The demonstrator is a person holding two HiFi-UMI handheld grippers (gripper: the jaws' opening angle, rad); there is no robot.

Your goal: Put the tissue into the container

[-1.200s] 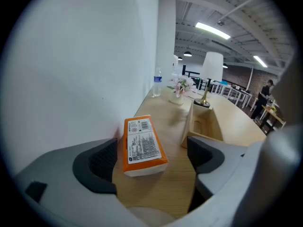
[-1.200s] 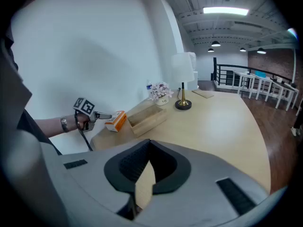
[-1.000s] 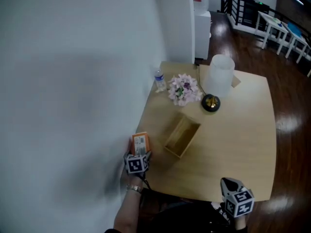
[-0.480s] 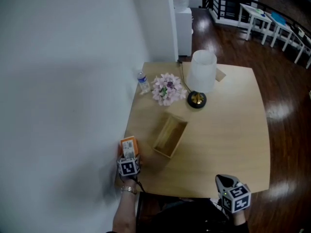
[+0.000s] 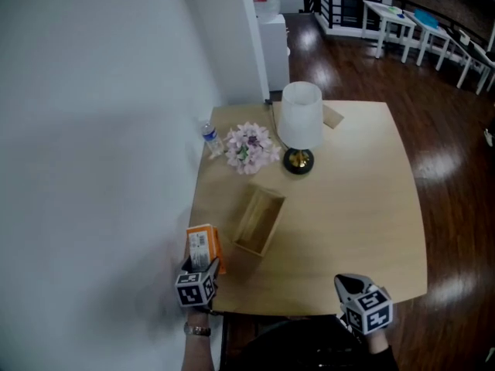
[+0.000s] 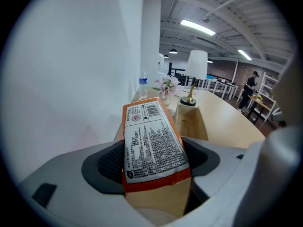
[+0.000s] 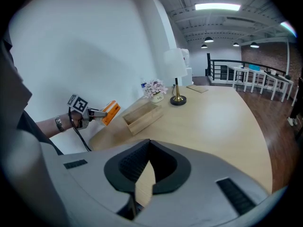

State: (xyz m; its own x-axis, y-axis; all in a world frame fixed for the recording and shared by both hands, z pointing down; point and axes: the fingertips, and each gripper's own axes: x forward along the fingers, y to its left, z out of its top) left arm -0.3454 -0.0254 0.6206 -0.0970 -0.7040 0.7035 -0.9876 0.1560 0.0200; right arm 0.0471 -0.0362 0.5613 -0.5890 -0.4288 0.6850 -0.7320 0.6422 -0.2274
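An orange tissue pack point(image 5: 203, 247) with a white printed label is at the table's near left corner, next to the wall. My left gripper point(image 5: 202, 261) has its jaws closing on the pack point(image 6: 151, 141), with both pads against its sides. In the right gripper view the pack point(image 7: 110, 112) hangs tilted above the tabletop in that gripper point(image 7: 97, 113). The open wooden box point(image 5: 270, 221) lies just right of the pack and has nothing in it point(image 6: 191, 122). My right gripper point(image 5: 349, 284) hovers at the near table edge, shut and holding nothing point(image 7: 139, 188).
A white-shaded lamp point(image 5: 299, 122), a bunch of pale flowers point(image 5: 249, 147) and a small water bottle point(image 5: 209, 137) stand at the table's far side. A flat card point(image 5: 332, 116) lies behind the lamp. The white wall runs along the table's left edge.
The head view has swung, so everything sits further left in the frame. My left gripper has kept hold of the tissue pack and drawn it slightly back toward the near edge.
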